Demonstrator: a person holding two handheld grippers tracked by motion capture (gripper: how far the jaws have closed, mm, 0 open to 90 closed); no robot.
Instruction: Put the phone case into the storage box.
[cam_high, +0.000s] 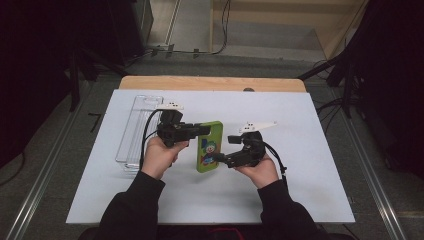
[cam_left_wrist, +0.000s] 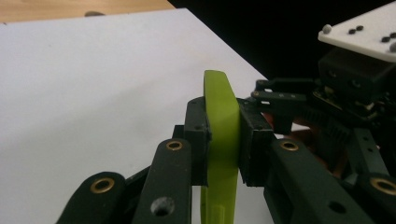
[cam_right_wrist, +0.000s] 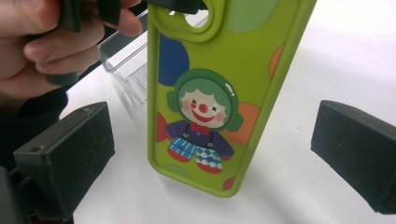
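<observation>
A lime-green phone case (cam_high: 209, 146) with a cartoon clown printed on it is held above the white board. My left gripper (cam_high: 202, 129) is shut on its top end; in the left gripper view the case (cam_left_wrist: 223, 100) shows edge-on, with both pads (cam_left_wrist: 197, 135) pressed against its faces. My right gripper (cam_high: 220, 159) sits at the case's lower end. In the right gripper view the clown side of the case (cam_right_wrist: 219, 93) stands between the two spread pads (cam_right_wrist: 65, 154), with a gap on each side. The right gripper (cam_right_wrist: 210, 154) is open.
A clear plastic box (cam_high: 140, 129) lies on the left part of the white board (cam_high: 300, 170), just behind the left hand (cam_right_wrist: 42, 42). The wooden table edge (cam_high: 210, 82) shows beyond the board. Dark stands and cables surround the table.
</observation>
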